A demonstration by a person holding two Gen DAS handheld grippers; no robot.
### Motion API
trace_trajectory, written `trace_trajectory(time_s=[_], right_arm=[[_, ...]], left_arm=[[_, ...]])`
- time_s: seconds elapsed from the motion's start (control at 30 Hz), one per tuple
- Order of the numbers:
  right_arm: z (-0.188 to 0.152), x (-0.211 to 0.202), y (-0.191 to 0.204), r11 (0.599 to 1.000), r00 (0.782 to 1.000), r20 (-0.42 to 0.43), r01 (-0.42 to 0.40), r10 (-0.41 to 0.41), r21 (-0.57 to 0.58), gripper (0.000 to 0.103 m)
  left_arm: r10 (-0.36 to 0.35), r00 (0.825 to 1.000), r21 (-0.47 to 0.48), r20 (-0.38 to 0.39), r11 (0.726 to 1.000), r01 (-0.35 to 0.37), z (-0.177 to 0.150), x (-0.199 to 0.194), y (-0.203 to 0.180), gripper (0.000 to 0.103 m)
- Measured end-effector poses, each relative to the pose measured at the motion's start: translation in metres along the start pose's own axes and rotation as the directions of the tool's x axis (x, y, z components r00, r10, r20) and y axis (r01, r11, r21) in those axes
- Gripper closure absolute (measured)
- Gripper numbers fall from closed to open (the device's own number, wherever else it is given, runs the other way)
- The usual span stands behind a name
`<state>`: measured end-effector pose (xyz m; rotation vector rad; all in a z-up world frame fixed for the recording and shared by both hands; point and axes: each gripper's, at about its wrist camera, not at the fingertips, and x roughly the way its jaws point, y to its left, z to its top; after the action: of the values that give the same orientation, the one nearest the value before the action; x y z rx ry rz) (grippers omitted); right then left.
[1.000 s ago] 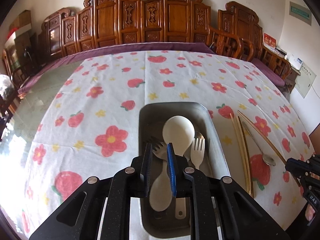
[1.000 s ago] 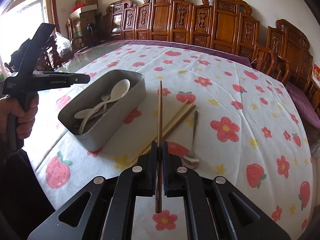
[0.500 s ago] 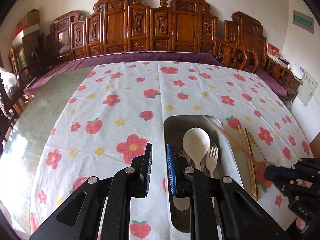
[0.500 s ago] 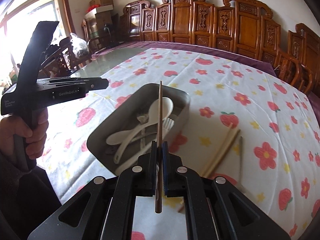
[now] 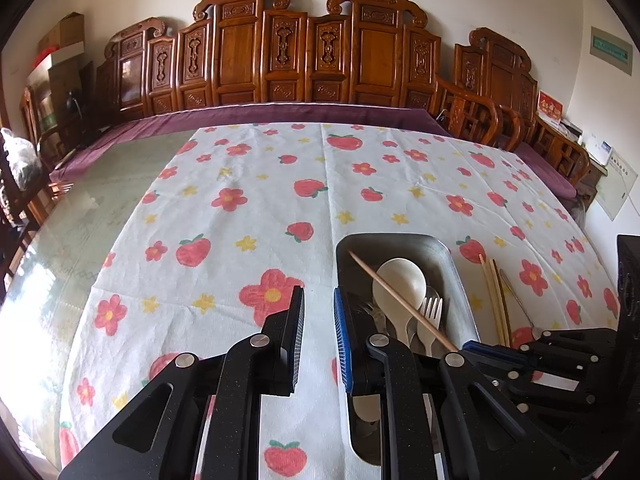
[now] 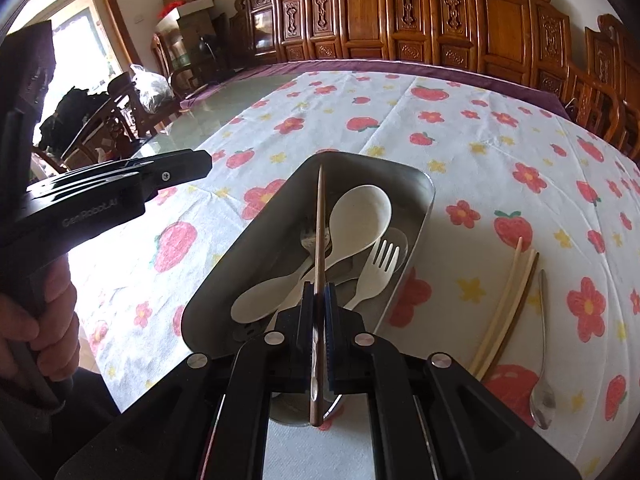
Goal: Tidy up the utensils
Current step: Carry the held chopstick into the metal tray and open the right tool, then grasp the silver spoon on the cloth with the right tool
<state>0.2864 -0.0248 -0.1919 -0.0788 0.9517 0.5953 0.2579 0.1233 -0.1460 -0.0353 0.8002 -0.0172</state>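
Brown chopstick [image 6: 319, 232] is pinched tight in my right tongs [image 6: 319, 312]; left tongs [image 5: 319, 334] slightly apart, empty. Dropped crooked, it may bounce off the spoons below and out of the metal tray [image 6: 420, 184].

place: home dining room, probably | cues: carved wooden chairs [image 5: 280, 52]; floral tablecloth [image 5: 248, 200]

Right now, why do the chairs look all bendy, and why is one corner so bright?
Left wrist view: the fisheye lens bows the wooden chairs and darkens the corners; the bare glass tabletop glares at the left. Right wrist view: daylight through the doorway washes out the top-left corner, and the chopstick looks sharp.
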Motion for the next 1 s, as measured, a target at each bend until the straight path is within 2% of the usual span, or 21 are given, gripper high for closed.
trace_trajectory(time_s=[0.2, 0.3, 0.4, 0.5, 0.7, 0.83, 0.97, 1.0], right_arm=[[-0.001, 0.013, 0.001, 0.999, 1.000, -0.017, -0.024, 0.025, 0.039, 0.096], [-0.001, 0.018, -0.005, 0.992, 0.996, -0.010, -0.091, 0.092, 0.088, 0.095], [-0.001, 0.019, -0.008, 0.988, 0.993, -0.008, -0.119, 0.121, 0.098, 0.095], [-0.001, 0.009, -0.013, 0.990, 0.993, 0.020, -0.117, 0.116, 0.081, 0.095], [-0.007, -0.030, -0.046, 0.999, 0.996, 0.085, -0.037, 0.034, 0.034, 0.095], [-0.017, -0.053, -0.081, 0.998, 0.992, 0.110, 0.055, -0.057, 0.027, 0.095], [-0.030, -0.072, -0.115, 0.987, 0.980, 0.119, 0.159, -0.160, 0.020, 0.094], [-0.032, -0.074, -0.122, 0.985, 0.978, 0.119, 0.172, -0.173, 0.024, 0.088]], left_arm=[[0.000, 1.000, -0.003, 0.000, 1.000, 0.000, 0.000, -0.001, 0.001, 0.089], [-0.001, 1.000, -0.004, 0.000, 1.000, 0.001, 0.000, -0.001, 0.000, 0.089], [-0.002, 1.000, -0.003, -0.002, 1.000, 0.002, 0.001, 0.000, 0.000, 0.089], [-0.006, 1.000, -0.005, -0.004, 1.000, 0.006, 0.001, 0.001, -0.002, 0.089], [-0.039, 0.999, 0.006, 0.004, 0.999, 0.039, -0.001, -0.002, -0.016, 0.089], [-0.079, 0.997, 0.033, 0.012, 0.996, 0.078, -0.003, -0.005, -0.037, 0.089], [-0.114, 0.993, 0.063, 0.014, 0.992, 0.113, -0.006, -0.006, -0.058, 0.089], [-0.121, 0.993, 0.070, 0.013, 0.990, 0.120, -0.007, -0.006, -0.063, 0.089]])
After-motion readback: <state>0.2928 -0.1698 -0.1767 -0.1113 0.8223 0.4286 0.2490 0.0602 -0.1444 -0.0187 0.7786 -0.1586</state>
